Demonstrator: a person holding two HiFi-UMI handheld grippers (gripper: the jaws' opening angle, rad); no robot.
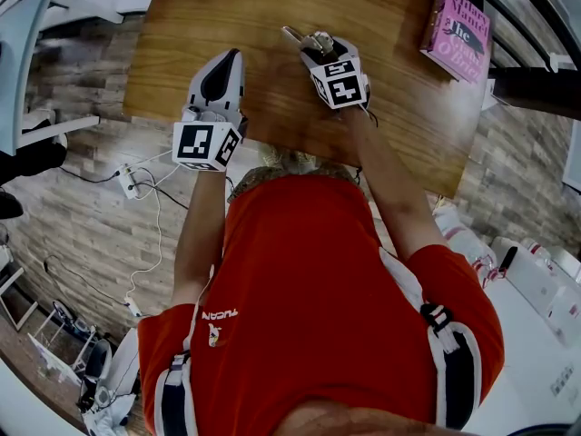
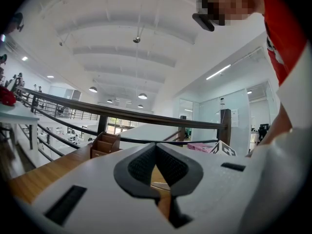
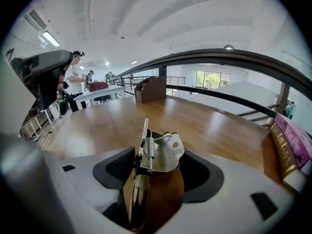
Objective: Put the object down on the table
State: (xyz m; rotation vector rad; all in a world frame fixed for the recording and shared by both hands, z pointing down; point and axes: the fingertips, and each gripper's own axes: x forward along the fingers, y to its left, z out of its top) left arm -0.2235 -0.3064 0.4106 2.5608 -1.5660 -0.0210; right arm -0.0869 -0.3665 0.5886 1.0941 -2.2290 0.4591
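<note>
Half the clip (image 3: pixel 161 152) lies hidden between the right gripper's (image 3: pixel 160 157) parted jaws.

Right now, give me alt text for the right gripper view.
A metal spring clip stands between the right gripper's open jaws, over a wooden table. A pink book lies at the table's right edge.

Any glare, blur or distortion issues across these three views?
Head view: heavy fisheye, table edges bow. Left gripper view: near jaws soft, background sharp, black vignette around the frame. Right gripper view: glare streaks on the table, railing bends into an arc, metal clip sharp.
</note>
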